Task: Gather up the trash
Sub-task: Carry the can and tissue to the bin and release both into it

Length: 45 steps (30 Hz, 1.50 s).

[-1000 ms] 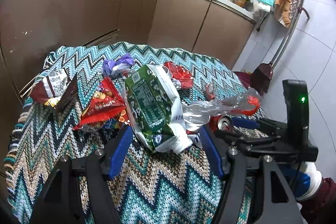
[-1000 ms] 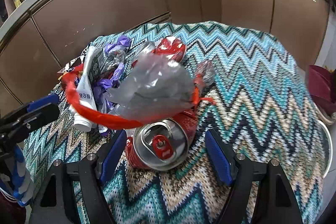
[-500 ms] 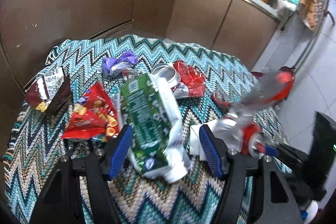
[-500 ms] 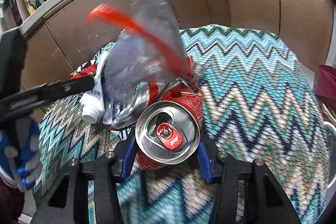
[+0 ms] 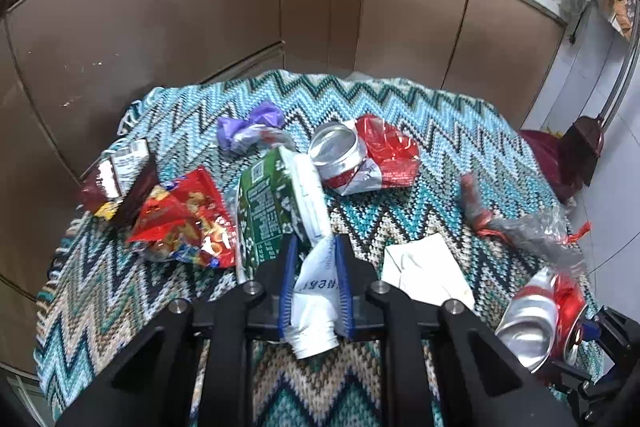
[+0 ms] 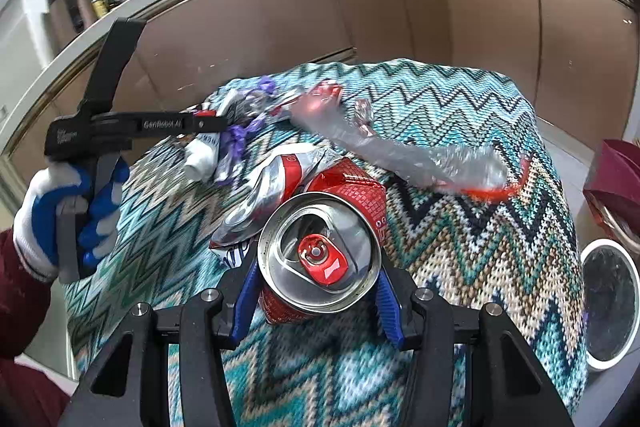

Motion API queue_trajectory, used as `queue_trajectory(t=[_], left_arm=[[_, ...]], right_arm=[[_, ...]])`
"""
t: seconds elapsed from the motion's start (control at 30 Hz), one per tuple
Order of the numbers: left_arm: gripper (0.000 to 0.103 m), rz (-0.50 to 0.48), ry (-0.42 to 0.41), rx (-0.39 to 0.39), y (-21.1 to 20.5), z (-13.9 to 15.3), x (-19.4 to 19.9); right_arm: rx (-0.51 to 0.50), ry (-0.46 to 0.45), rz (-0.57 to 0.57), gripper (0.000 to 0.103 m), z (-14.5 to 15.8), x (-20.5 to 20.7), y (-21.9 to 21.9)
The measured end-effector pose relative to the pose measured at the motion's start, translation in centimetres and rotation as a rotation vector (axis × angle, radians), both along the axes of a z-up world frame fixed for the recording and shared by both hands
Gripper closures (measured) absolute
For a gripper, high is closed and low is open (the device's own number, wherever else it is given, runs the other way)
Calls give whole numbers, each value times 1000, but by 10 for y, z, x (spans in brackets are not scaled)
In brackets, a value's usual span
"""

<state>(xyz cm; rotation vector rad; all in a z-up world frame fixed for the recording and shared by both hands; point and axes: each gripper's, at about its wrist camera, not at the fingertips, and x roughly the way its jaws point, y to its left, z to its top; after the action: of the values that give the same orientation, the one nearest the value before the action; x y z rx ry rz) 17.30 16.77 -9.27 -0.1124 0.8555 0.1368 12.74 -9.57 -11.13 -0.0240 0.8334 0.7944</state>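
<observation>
My left gripper (image 5: 316, 287) has just been closing, and its blue pads now pinch the white spout end of the flattened green carton (image 5: 276, 211); the cap end sticks out toward me below the pads while the green body lies ahead on the zigzag blanket (image 5: 440, 131). My right gripper (image 6: 316, 291) is clamped across the crushed red can (image 6: 320, 251), pads on either side just under its rim, pull tab facing the camera. Its jaws closed further within the last second, and they sit firm on the can now.

To lift the carton well, I judge I should raise it slowly and straight, since only the thin folded end is gripped and the heavier body may swing or slip out. The red snack bag (image 5: 184, 223) touches the carton's left edge and could drag along, so I'd peel away from it. A white paper scrap (image 5: 424, 267) lies just right of the left gripper, clear of the grip.

A clear plastic bag with a red drawstring (image 6: 404, 155) trails beside the can; whether it is caught on the can I cannot tell, so I'd watch for it as I carry. A white-rimmed bin (image 6: 608, 299) shows at the right edge of the right wrist view, beyond the blanket, probably where both pieces go. A second can (image 5: 340, 159), a red wrapper (image 5: 388, 151) and purple wrapper (image 5: 248, 127) remain farther back.
</observation>
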Motion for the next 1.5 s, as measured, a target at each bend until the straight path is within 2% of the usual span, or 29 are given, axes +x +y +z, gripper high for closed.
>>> queue_trajectory(t=[0.17,0.2,0.23,0.4,0.53,0.73,0.9,1.07,1.1,1.17,1.2,1.23,1.37,1.5], left_arm=[[89,21,-62,-28,2,27,-28],[102,17,-75,-47,2,33,-32],[103,6,-93,-69,1,42,-38],[103,-67,-177,-80,-25,84,-47],[103,-119,-192,-63,-45,97,-44],[101,-104,-129,-69,-47,78,-39],[101,-137,-86,-94,-61,57,-27],[99,-141,-27,-140,-64,34,-13],[95,-145,-13,-151,-64,30,-12],[73,-147,7,-155,-64,23,-10],[57,-150,18,-160,-64,18,-9],[55,-155,22,-163,-66,16,-8],[55,-191,67,-155,-77,0,6],[55,-164,129,-81,-83,-25,27]], right_arm=[[63,-32,32,54,13,-17,-12],[81,-41,35,54,17,-21,-16],[92,-46,35,54,19,-19,-18],[161,-75,-27,54,37,-19,-51],[164,-104,-121,54,43,-16,-89],[106,-88,-363,54,23,10,-179],[-9,-30,-591,54,-13,48,-252],[-90,38,-731,54,-52,86,-296],[-99,51,-751,54,-60,92,-302],[-108,70,-776,54,-72,103,-314],[-117,78,-787,54,-77,108,-317],[-127,83,-795,54,-81,113,-319],[-123,103,-814,54,-92,123,-322],[-109,88,-820,54,-89,118,-324]])
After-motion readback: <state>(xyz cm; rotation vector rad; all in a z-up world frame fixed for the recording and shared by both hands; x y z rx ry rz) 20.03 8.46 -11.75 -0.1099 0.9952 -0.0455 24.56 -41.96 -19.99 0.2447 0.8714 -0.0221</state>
